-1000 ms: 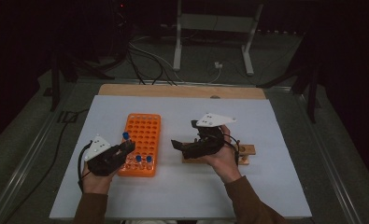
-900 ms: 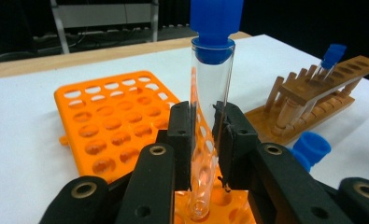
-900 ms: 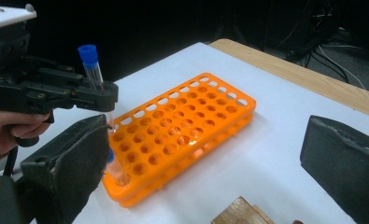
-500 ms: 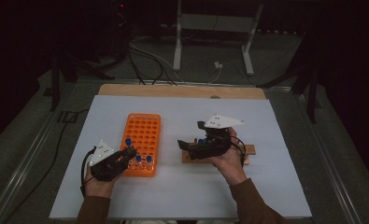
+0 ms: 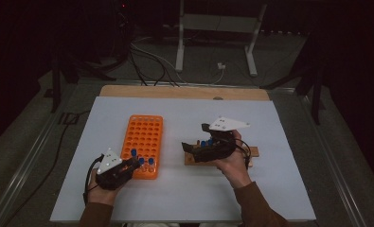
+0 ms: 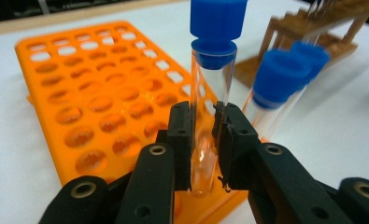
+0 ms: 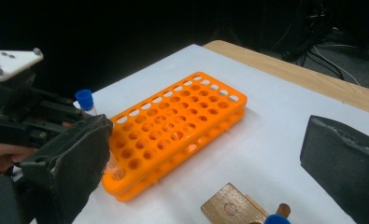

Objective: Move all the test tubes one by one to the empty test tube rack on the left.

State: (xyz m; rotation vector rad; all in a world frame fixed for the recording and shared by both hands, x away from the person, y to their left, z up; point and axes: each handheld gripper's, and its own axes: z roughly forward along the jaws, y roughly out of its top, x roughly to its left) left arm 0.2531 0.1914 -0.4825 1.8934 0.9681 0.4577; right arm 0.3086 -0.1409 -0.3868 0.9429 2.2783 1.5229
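Evidently the left gripper [image 5: 128, 165] has come down toward the near end of the orange rack [image 5: 144, 137] since a second ago, its jaws clamped on a clear tube with a blue cap [image 6: 205, 116], held upright. In the left gripper view the tube's foot sits just above the near corner holes, beside two capped tubes [image 6: 280, 79] already seated (whether it has entered a hole, I cannot tell). The right gripper [image 5: 194, 146] hovers at the wooden stand [image 5: 253, 152], jaws well apart with nothing between them. Judgement: insertion is imminent; release should wait until the tube seats
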